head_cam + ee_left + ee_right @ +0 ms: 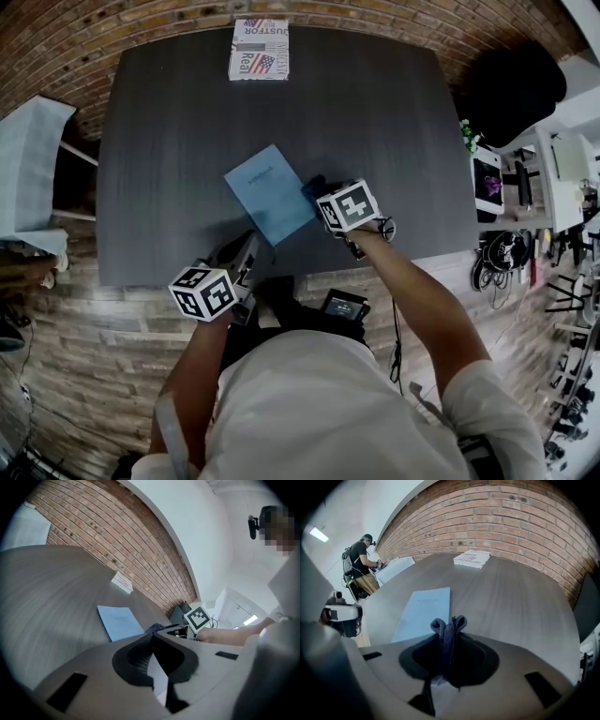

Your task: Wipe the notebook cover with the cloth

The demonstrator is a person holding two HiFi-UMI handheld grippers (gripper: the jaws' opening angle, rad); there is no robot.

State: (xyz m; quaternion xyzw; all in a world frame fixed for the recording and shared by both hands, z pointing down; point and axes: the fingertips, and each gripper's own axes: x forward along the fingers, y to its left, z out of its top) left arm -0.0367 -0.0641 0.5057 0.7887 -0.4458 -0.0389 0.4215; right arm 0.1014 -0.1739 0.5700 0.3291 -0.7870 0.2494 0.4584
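The dark cloth [449, 626] is gripped in the right tongs [449, 641], just right of the pale blue notebook [270, 192]; this is laid on the counter [394, 112], long axis running far-left to near-right; the left tongs [152, 639], closed on nothing, are held off its near corner.

Office or lab-type workspace, not a home; landmark is the big dark table [187, 141]. Bare brick wall [511, 513] runs behind its far edge; a plain white wall [197, 527] meets the brick past the table's right end. Right of the table: a black office chair [516, 89]; a white desk [562, 155] crowded with electronics; bundled dark cables [497, 258] beside it. Left of the table: a pale table [33, 159], where a second person [361, 566] with headgear and a backpack stands working; strip ceiling light [318, 534] over that side.
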